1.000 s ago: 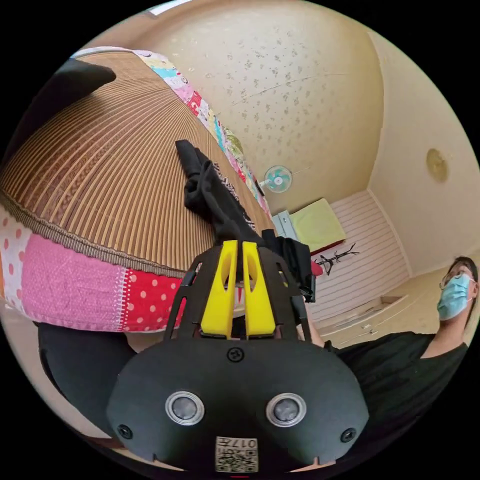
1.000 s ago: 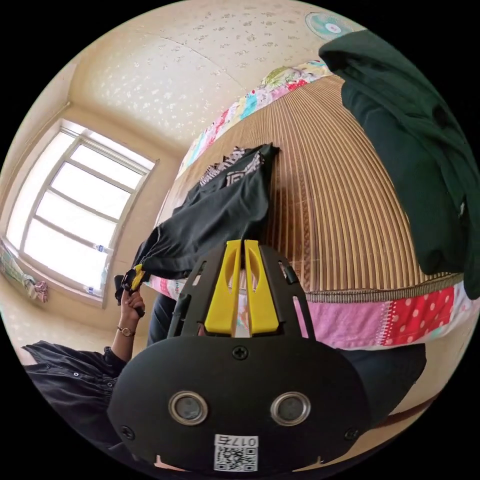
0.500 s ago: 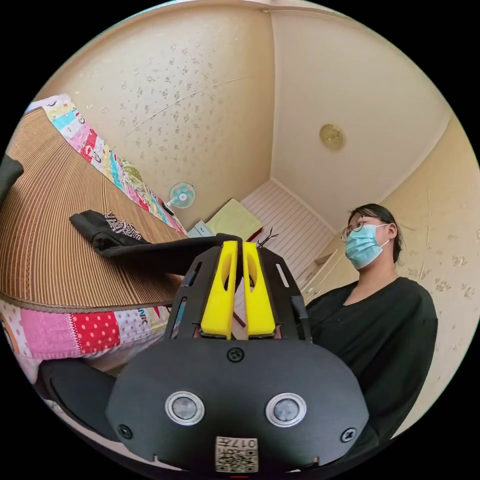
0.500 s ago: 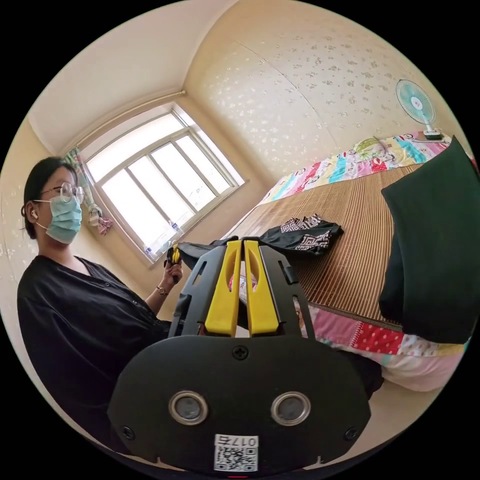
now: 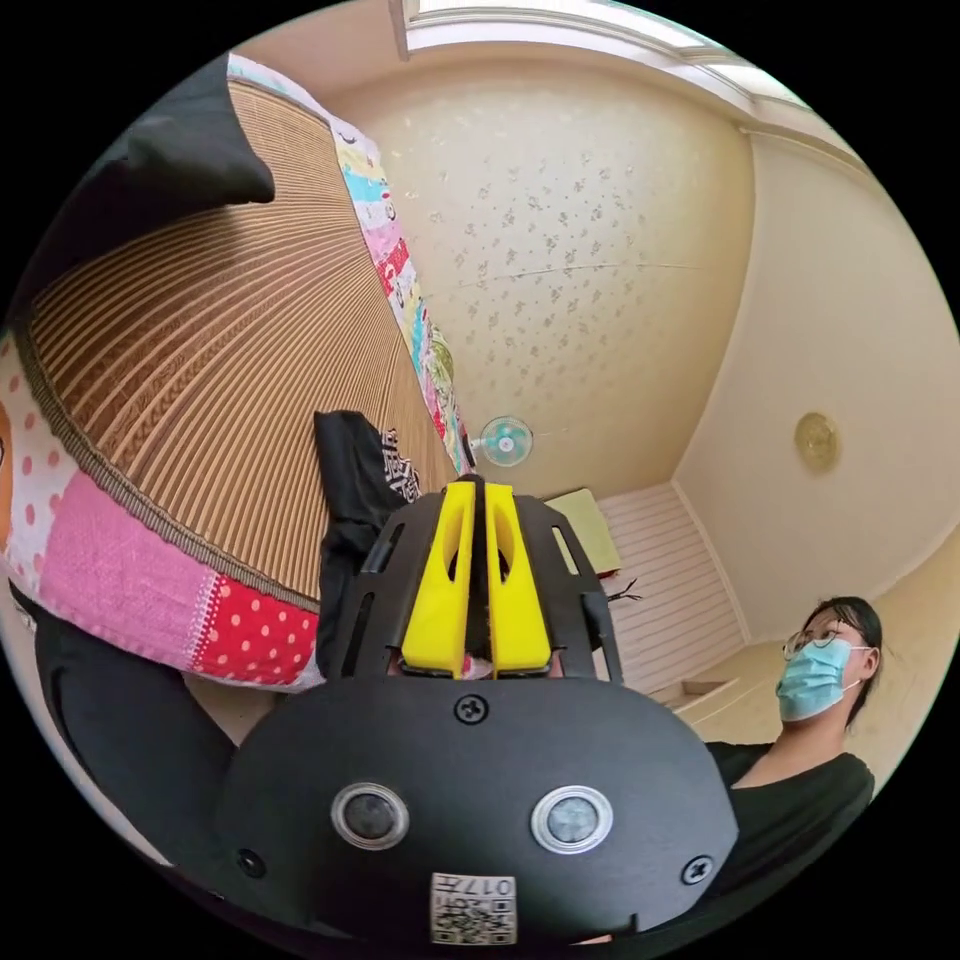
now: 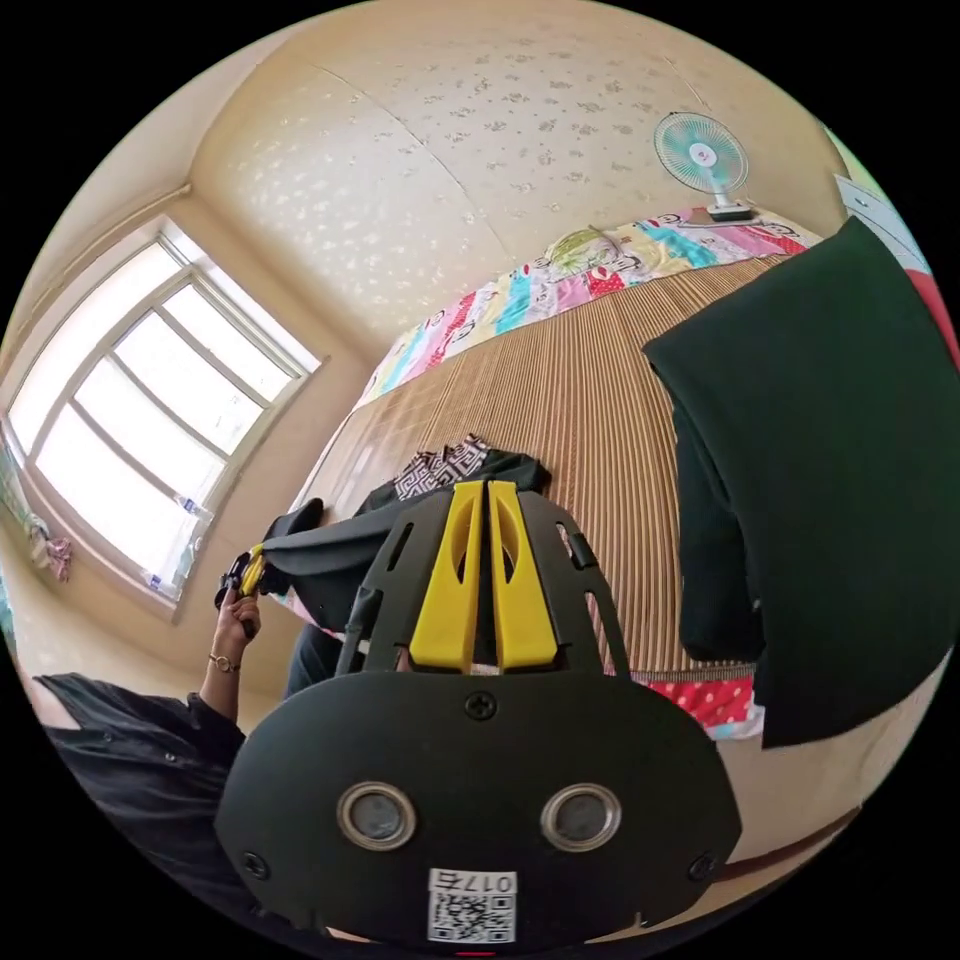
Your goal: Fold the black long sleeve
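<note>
Fabric of the black long sleeve (image 6: 440,500) is pinched in both closed sets of fingers, left gripper (image 5: 478,500) and right gripper (image 6: 478,500), stretched off the bed's near edge (image 6: 690,690); pull unevenly and it slips or drags bunched across the mat (image 6: 590,400).

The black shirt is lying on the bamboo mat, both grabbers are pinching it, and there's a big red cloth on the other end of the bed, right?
Almost. The big cloth at the other end of the bed is dark green, not red, as the right gripper view shows. The rest holds: the black shirt lies partly on the bamboo mat, and the left gripper and right gripper each pinch it.
</note>
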